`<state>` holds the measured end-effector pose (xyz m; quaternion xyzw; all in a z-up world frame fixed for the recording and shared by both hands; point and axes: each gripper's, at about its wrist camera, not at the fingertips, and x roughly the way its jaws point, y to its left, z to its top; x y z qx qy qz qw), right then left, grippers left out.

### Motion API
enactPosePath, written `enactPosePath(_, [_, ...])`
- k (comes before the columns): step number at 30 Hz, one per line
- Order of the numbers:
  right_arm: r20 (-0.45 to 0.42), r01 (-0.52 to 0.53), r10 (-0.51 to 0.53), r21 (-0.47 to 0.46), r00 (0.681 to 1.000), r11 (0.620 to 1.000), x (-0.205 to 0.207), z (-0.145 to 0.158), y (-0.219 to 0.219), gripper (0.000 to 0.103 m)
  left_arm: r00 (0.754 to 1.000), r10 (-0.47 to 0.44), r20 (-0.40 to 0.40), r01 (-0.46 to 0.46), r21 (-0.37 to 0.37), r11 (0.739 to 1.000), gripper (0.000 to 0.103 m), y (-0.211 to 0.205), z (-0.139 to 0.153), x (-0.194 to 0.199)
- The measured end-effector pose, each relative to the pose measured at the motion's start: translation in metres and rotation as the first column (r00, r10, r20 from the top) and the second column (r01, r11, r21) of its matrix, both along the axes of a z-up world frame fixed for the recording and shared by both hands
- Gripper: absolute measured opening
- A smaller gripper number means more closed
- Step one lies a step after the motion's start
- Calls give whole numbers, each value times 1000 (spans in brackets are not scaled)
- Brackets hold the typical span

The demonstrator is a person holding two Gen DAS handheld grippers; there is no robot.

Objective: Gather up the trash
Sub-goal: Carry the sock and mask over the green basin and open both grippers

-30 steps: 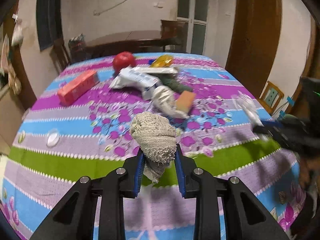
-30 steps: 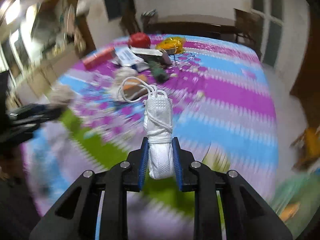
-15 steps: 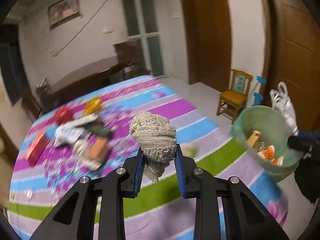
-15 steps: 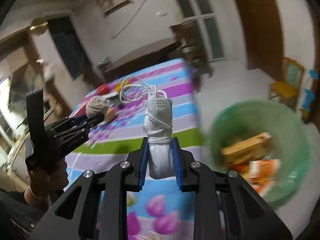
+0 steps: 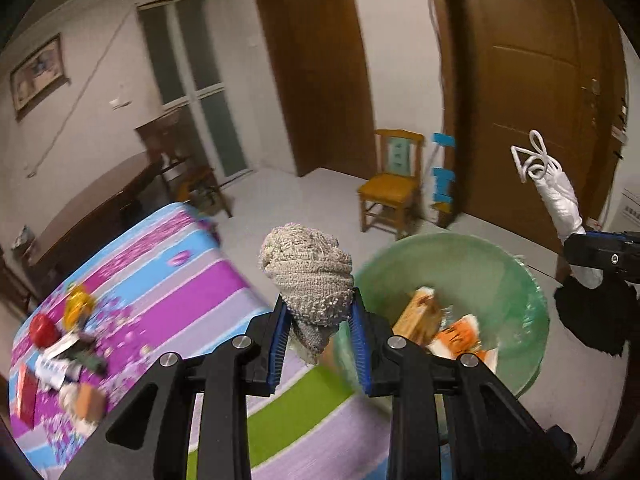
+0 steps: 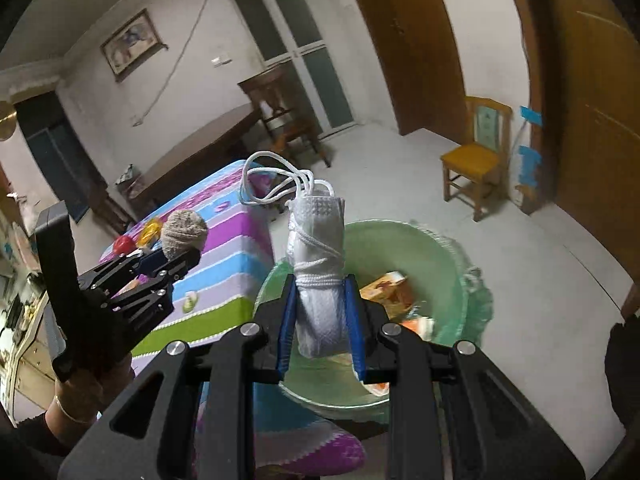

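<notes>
My left gripper (image 5: 319, 322) is shut on a balled grey-beige knitted cloth (image 5: 308, 276), held above the table's corner beside the bin. It also shows in the right wrist view (image 6: 182, 236). My right gripper (image 6: 320, 316) is shut on a rolled white cloth bag (image 6: 320, 280) wound with white cord, held over the near rim of the green plastic bin (image 6: 440, 248). The bin (image 5: 472, 268) holds orange and tan packaging (image 5: 456, 332). The white bag also shows at the right of the left wrist view (image 5: 560, 204).
The table with the striped purple, blue and green cloth (image 5: 192, 280) lies left of the bin, with a red ball (image 5: 42, 330), a yellow item (image 5: 76, 308) and several wrappers at its far end. A small wooden chair (image 5: 394, 184) and brown doors (image 5: 532, 100) stand behind the bin.
Both grippers have swung right from over the table to the green bin, each still holding its item. The bin is now closer and lower in both views.
</notes>
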<state>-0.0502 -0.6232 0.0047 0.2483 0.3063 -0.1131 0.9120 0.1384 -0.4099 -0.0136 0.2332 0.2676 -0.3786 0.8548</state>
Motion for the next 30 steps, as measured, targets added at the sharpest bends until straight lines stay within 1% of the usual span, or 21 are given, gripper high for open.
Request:
enactPosePath(2, [-11,17,-17,-2,1000,1000,-1,0,-7,22,999,-33,-8,33,9,999,30,-19,-4,-1])
enactPosePath(5, [-25,27,-27,-2,999,1000,-10,-2,-14,22,997,-70,-12,70,18,997,30,-35,-7,-5])
enactPosePath(8, [-41,32,-32,4,999,999,-8,-6,-17,22,994,-107,-1,107,31,994,30,-51,-12,-10])
enactPosePath(12, [-50,36,-35,20,998,999,-7,-10,-23,22,990,-138,1,138,42,990,30,-55,-20,-12])
enactPosePath(18, [-67,32,-29,42,997,999,-3,-15,-25,22,988,-155,3,154,59,986,30,-64,-32,-11])
enactPosePath(30, [-84,18,-13,65,996,998,5,-21,-31,22,988,-155,-7,155,60,986,30,-62,-36,-4])
